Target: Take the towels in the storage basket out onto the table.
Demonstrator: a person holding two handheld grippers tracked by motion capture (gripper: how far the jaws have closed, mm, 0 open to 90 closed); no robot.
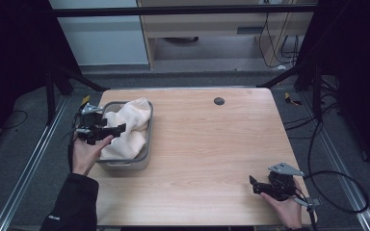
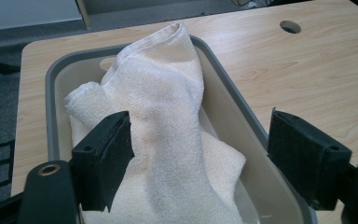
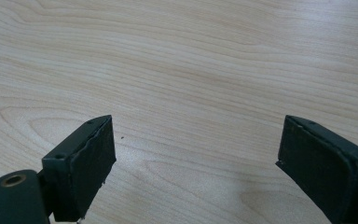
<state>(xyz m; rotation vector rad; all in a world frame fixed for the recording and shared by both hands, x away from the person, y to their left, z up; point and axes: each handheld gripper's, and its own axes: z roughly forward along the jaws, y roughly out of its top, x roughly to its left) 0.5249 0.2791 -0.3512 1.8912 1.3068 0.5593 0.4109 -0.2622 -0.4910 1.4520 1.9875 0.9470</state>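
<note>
Hovering at the left edge of the tabletop [image 1: 212,144], the left gripper [image 2: 200,158] has its jaws spread wide over a cream towel [image 2: 163,116] that lies crumpled in a grey tub [image 2: 242,107], gripping nothing. Near the front right corner, the right gripper [image 3: 196,154] is low over bare wood, jaws wide apart and empty. A small round hole [image 1: 218,101] sits near the far edge.
</note>
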